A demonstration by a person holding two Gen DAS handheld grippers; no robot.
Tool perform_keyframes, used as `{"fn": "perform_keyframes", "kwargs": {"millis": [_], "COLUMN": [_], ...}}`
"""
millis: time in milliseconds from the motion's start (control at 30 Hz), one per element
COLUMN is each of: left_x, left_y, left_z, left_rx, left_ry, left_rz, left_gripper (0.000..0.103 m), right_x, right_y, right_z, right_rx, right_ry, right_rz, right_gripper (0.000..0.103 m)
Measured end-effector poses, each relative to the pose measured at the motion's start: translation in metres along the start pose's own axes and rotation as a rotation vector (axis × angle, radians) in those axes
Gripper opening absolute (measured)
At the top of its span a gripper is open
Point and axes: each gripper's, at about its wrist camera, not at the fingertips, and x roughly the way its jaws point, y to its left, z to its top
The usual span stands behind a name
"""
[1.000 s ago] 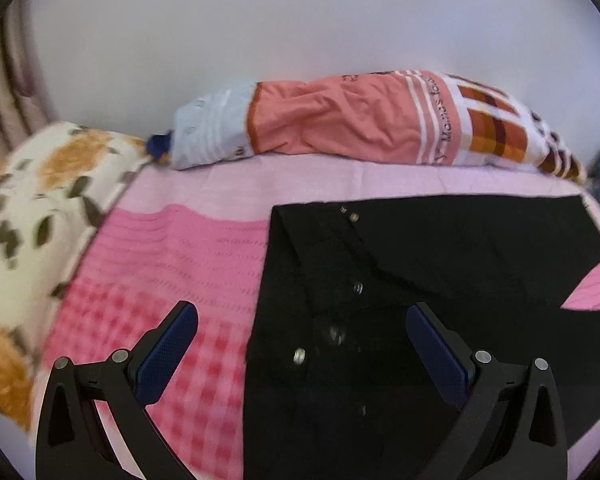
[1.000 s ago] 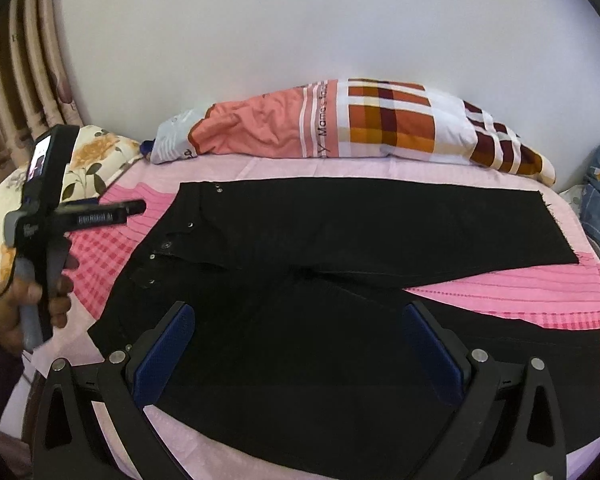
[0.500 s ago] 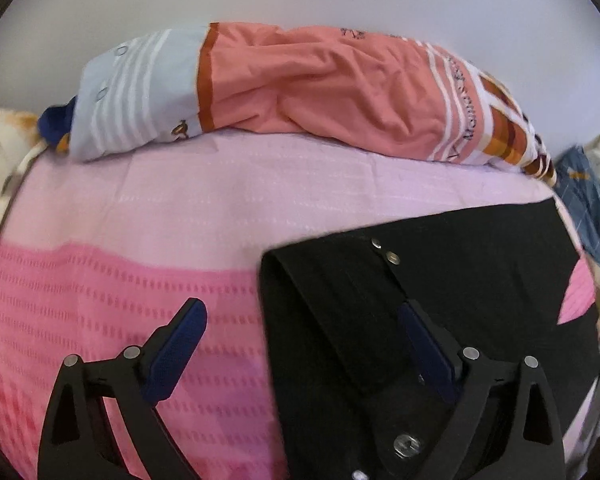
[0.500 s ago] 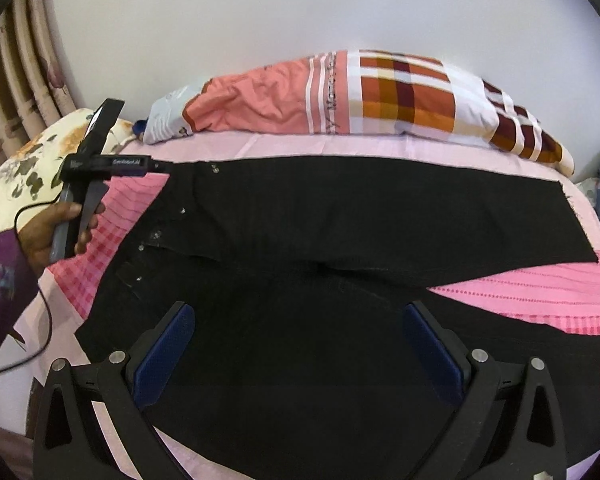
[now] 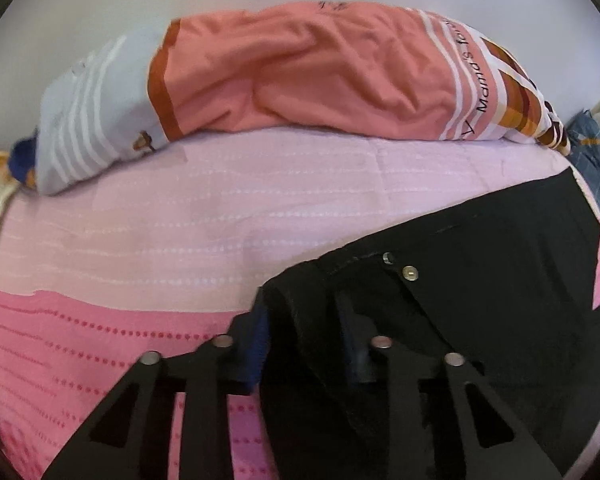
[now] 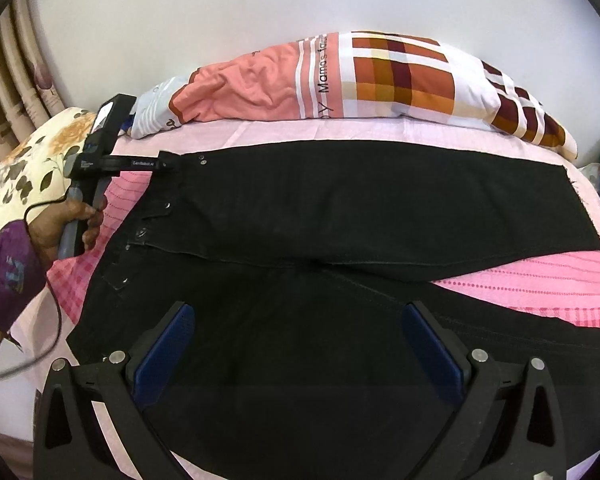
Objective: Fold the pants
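Note:
Black pants (image 6: 340, 216) lie spread on a pink bed, waistband at the left, legs running right in a V. In the left wrist view my left gripper (image 5: 304, 336) is shut on the far corner of the waistband (image 5: 296, 312), next to two metal rivets (image 5: 410, 273). The same gripper also shows in the right wrist view (image 6: 168, 165), pinching that corner. My right gripper (image 6: 296, 344) is open and empty, hovering over the near leg (image 6: 300, 340).
A long orange, white and checked pillow (image 6: 360, 84) lies along the back wall. A floral cushion (image 6: 32, 160) sits at the left and blue cloth (image 5: 596, 156) at the right. The pink bedspread (image 5: 140, 240) shows around the pants.
My left gripper moved forward to the waistband's far corner and closed on it. My right gripper stayed open over the near leg.

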Motion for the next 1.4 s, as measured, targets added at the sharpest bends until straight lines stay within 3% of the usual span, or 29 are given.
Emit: {"fn": "perform_keyframes", "kwargs": {"millis": [33,67,233,333,433,500,567,833,867,933,967,1000,1200,1400], "left_x": [-0.007,-0.014,-0.062,-0.098,-0.126,-0.143,-0.15,-0.168,-0.169,-0.17,-0.17,-0.169,-0.173,-0.185], "left_y": [-0.005,-0.01,-0.017,-0.036,-0.06,-0.071,-0.08,-0.104,-0.105,-0.106,-0.106,-0.106,-0.098,-0.083], "left_z": [-0.001,-0.002,-0.009,-0.019,-0.035,-0.05,-0.062,-0.111,-0.114,-0.121,-0.123,-0.125,-0.135,-0.167], "left_rx": [0.008,0.011,-0.074,-0.076,-0.057,-0.057,-0.062,-0.151,-0.158,-0.187,-0.2,-0.214,-0.258,-0.309], "left_ry": [-0.018,-0.042,-0.144,-0.21,-0.258,-0.275,-0.276,-0.236,-0.233,-0.22,-0.213,-0.206,-0.176,-0.107], "left_rz": [0.013,0.022,-0.017,-0.038,-0.058,-0.075,-0.092,-0.145,-0.143,-0.157,-0.158,-0.157,-0.14,-0.112], "left_gripper": [0.024,0.016,0.015,0.016,0.015,0.015,0.015,0.016,0.016,0.016,0.016,0.016,0.016,0.017], "right_x": [0.001,0.001,0.002,0.005,0.015,0.033,0.054,0.142,0.15,0.159,0.16,0.16,0.112,0.052], "right_y": [-0.001,-0.001,-0.015,-0.04,-0.078,-0.116,-0.14,-0.17,-0.171,-0.175,-0.178,-0.181,-0.169,-0.15], "right_z": [0.001,0.002,0.007,0.027,0.051,0.069,0.081,0.113,0.115,0.119,0.12,0.12,0.077,-0.014], "right_rx": [0.002,0.002,0.037,0.101,0.262,0.438,0.536,0.698,0.707,0.716,0.708,0.707,0.649,0.667], "right_ry": [0.0,-0.001,-0.003,-0.02,-0.017,0.004,0.034,0.187,0.194,0.197,0.193,0.188,0.098,0.105], "right_rz": [0.0,0.0,0.037,0.119,0.248,0.348,0.403,0.536,0.52,0.501,0.472,0.441,0.42,0.456], "right_gripper": [0.102,0.102,0.102,0.102,0.103,0.103,0.103,0.09,0.084,0.055,0.018,0.01,0.008,0.007]}}
